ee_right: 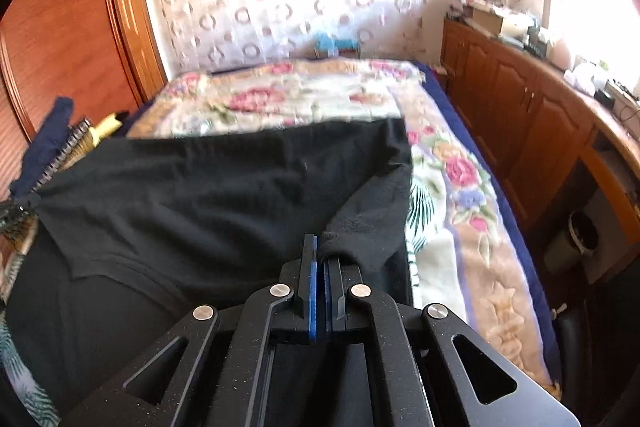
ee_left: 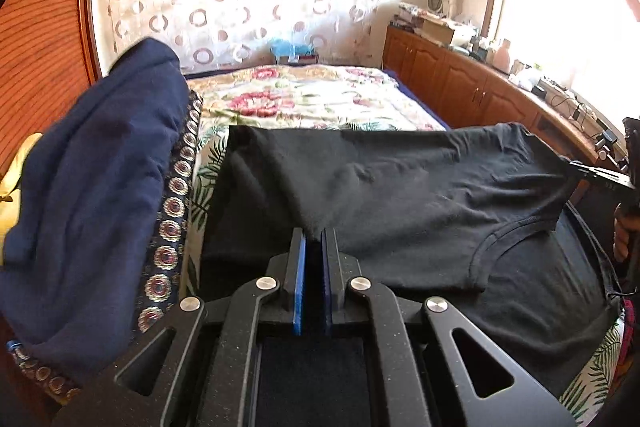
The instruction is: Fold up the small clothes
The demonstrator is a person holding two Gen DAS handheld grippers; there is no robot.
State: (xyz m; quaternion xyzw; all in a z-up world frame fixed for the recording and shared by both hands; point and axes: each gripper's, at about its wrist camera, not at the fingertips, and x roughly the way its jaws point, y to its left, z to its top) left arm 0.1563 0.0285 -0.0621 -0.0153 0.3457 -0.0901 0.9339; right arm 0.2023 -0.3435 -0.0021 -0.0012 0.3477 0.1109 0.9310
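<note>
Both ends pinched: left gripper (ee_left: 314, 235) has its blue pads nearly together on an edge of the black t-shirt (ee_left: 400, 187), and right gripper (ee_right: 322, 247) is clamped on a bunched edge of it. Shirt spans between them, draped over the floral bedspread (ee_left: 300, 99). Navy garment (ee_left: 92, 187) sits just left.
</note>
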